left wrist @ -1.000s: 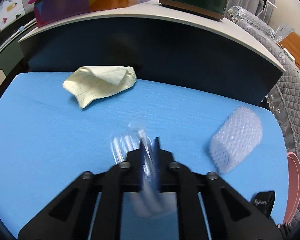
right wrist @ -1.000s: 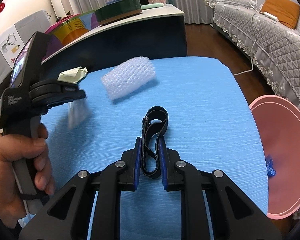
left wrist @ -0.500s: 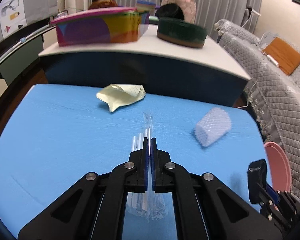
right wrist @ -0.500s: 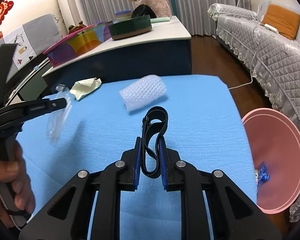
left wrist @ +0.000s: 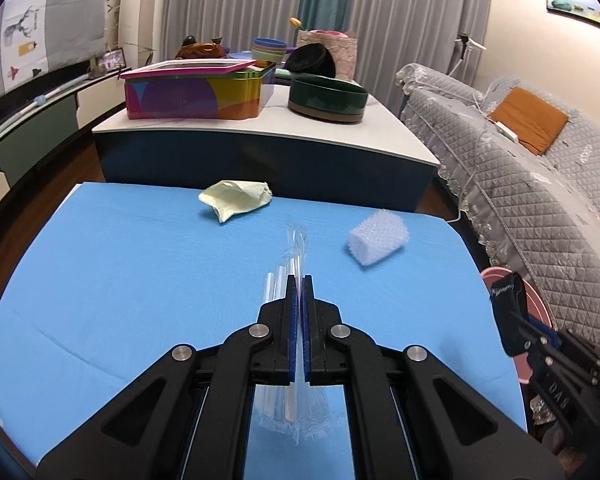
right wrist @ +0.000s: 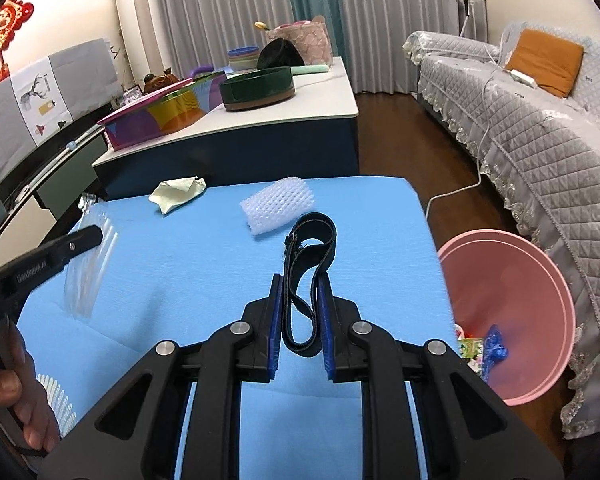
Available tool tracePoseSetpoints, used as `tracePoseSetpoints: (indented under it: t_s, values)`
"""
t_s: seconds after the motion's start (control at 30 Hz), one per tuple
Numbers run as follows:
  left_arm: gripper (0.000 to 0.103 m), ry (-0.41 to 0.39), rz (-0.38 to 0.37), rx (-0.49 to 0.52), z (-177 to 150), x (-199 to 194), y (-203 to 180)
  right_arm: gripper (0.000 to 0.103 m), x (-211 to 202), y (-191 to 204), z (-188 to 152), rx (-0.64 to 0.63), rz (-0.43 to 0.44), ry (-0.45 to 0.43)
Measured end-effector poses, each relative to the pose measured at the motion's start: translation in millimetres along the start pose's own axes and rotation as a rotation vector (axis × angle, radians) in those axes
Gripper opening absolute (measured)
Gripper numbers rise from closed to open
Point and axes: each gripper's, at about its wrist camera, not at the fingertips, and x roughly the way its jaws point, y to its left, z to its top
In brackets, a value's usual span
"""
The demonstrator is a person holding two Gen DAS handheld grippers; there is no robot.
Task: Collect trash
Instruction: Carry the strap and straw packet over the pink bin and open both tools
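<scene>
My left gripper (left wrist: 300,280) is shut on a clear plastic wrapper (left wrist: 294,248) with straws inside, held above the blue mat (left wrist: 120,272). The right wrist view shows that wrapper (right wrist: 90,264) hanging from the left gripper (right wrist: 96,236) at far left. My right gripper (right wrist: 300,280) is shut on a looped black strap (right wrist: 314,240), lifted off the mat. On the mat's far side lie a crumpled yellow lined paper (left wrist: 236,198) and a roll of bubble wrap (left wrist: 376,240). A pink bin (right wrist: 508,320) with some trash in it stands on the floor at the right.
Behind the mat stands a white-topped dark counter (left wrist: 260,136) with a colourful tin (left wrist: 192,92) and a green round box (left wrist: 328,98). A quilted grey sofa (right wrist: 540,128) lines the right side, with a white cable on the wooden floor.
Both grippers have risen off the mat with their loads, so more of the room shows. The wrapper now hangs free from the left gripper, and the bin's inside has come into view.
</scene>
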Motion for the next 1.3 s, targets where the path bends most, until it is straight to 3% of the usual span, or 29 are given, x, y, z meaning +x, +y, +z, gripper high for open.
tracePoseSetpoints:
  t_s: [0.5, 1.3]
  values:
    - [0.002, -0.023, -0.09, 0.066, -14, -9, -41, 0.017, -28, -34, -3, 0.05, -0.046, -0.04]
    - [0.002, 0.024, -0.202, 0.21, -18, 11, -148, 0.017, -62, -138, 6, 0.261, -0.153, -0.112]
